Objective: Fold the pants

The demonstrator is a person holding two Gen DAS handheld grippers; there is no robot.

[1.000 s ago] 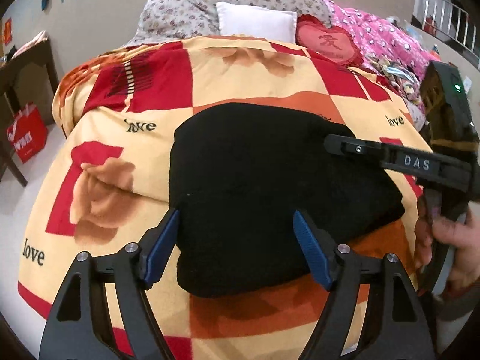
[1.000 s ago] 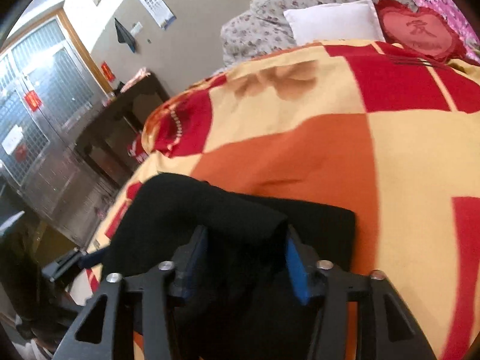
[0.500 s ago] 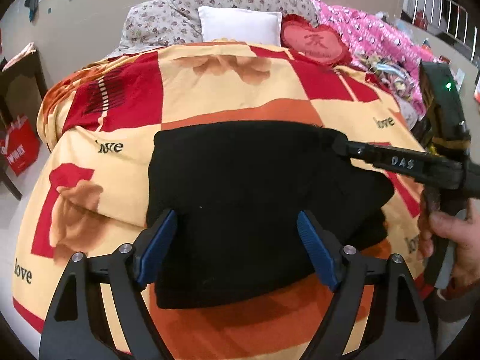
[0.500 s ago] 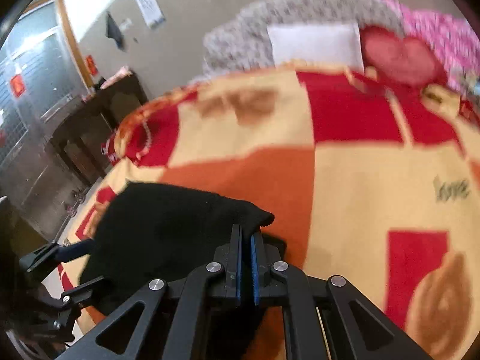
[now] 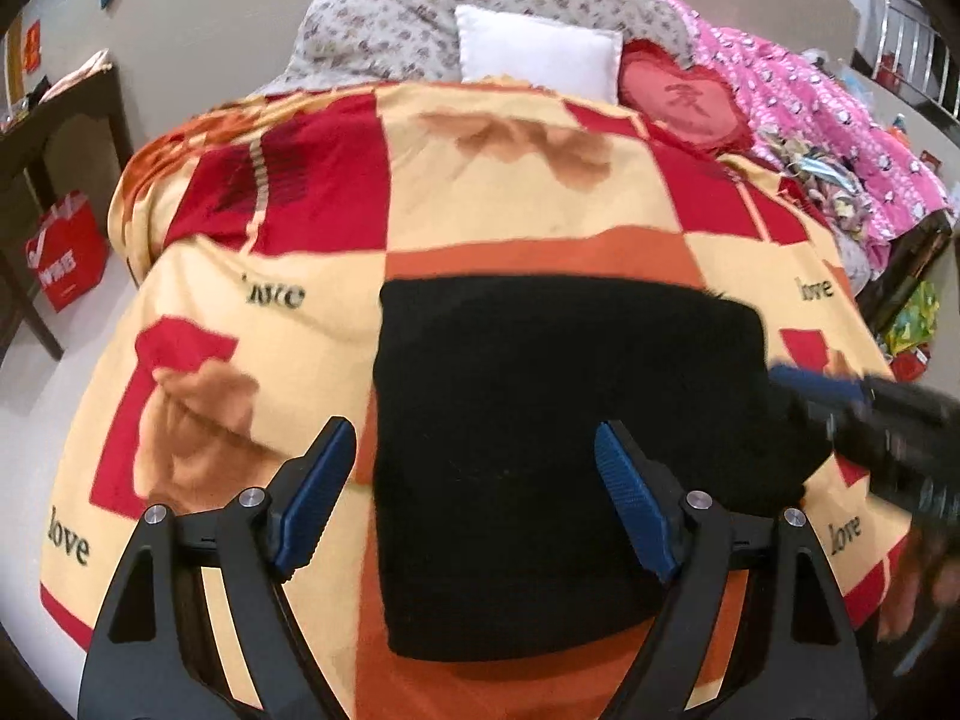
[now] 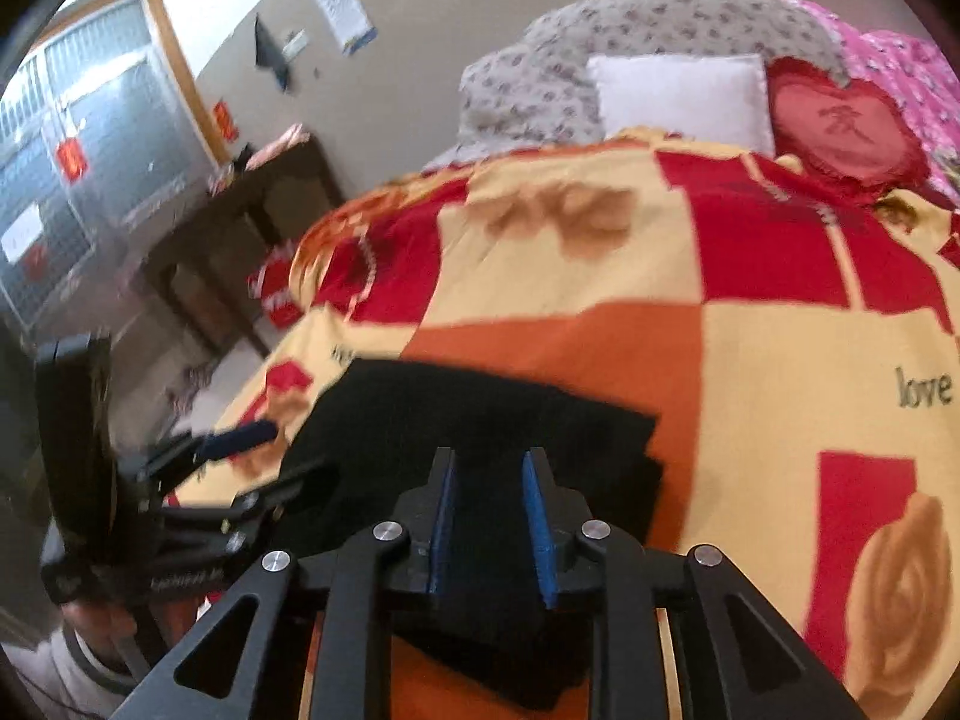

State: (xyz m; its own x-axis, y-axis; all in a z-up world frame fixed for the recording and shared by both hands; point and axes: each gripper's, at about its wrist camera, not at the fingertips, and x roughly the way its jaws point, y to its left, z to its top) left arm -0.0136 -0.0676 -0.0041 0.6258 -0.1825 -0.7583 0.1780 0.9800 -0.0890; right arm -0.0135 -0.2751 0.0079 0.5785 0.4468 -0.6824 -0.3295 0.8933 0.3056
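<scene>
Left wrist view: the left gripper [image 5: 474, 498] hangs wide open over the folded black pants [image 5: 558, 438], which lie between and ahead of its jaws on the checked blanket [image 5: 516, 198].

Right wrist view: the right gripper [image 6: 489, 525] is slightly parted, holding nothing, pants [image 6: 480, 414] just ahead. Pressing the stack flat, edges aligned, would likely finish well.

Black pants [image 5: 558, 432], folded, on blanket [image 5: 516, 204]

The folded pants [image 5: 540, 450] lie on the bed [image 5: 510, 210] straight ahead of the left tool [image 5: 474, 492], spreading to its right. The right tool [image 6: 489, 516] hangs over their right edge. Pillows [image 5: 537, 48] sit far beyond.
</scene>
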